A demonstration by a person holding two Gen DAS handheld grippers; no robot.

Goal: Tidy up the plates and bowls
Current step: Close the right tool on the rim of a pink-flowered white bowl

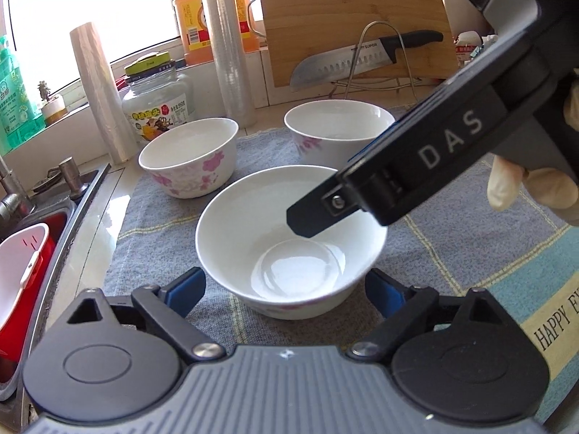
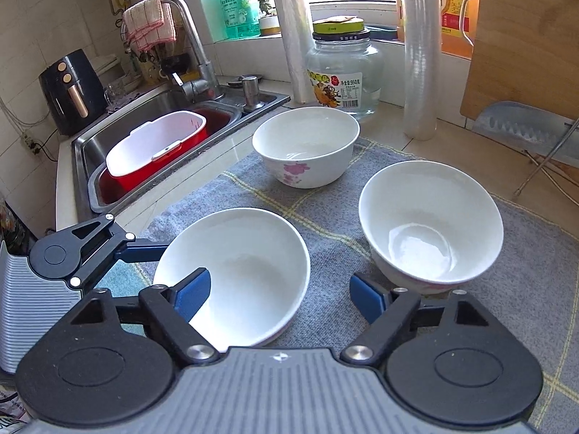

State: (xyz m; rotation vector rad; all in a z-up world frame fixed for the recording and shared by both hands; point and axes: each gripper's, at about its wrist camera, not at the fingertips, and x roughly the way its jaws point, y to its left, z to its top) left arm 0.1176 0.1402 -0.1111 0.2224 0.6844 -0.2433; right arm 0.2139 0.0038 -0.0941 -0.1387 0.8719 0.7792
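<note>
Three white bowls with pink flowers stand on a grey mat (image 1: 152,217). In the left wrist view the near bowl (image 1: 289,238) sits between my open left fingers; my left gripper (image 1: 286,289) is around its near side. My right gripper (image 1: 307,217) reaches in from the right, one finger over this bowl's inside. Two more bowls stand behind, one at the left (image 1: 188,155) and one at the right (image 1: 336,130). In the right wrist view my right gripper (image 2: 280,296) is open across the near bowl's (image 2: 246,275) rim. The other bowls (image 2: 430,220) (image 2: 307,144) stand beyond. My left gripper (image 2: 144,249) touches the near bowl's left side.
A sink (image 2: 144,115) with a red and white tub (image 2: 155,148) lies left of the mat. A glass jar (image 2: 343,72), film rolls (image 2: 419,50), a cutting board (image 1: 354,18) and a knife (image 1: 362,61) on a wire rack stand behind the bowls. A cloth with lettering (image 1: 542,311) lies at the right.
</note>
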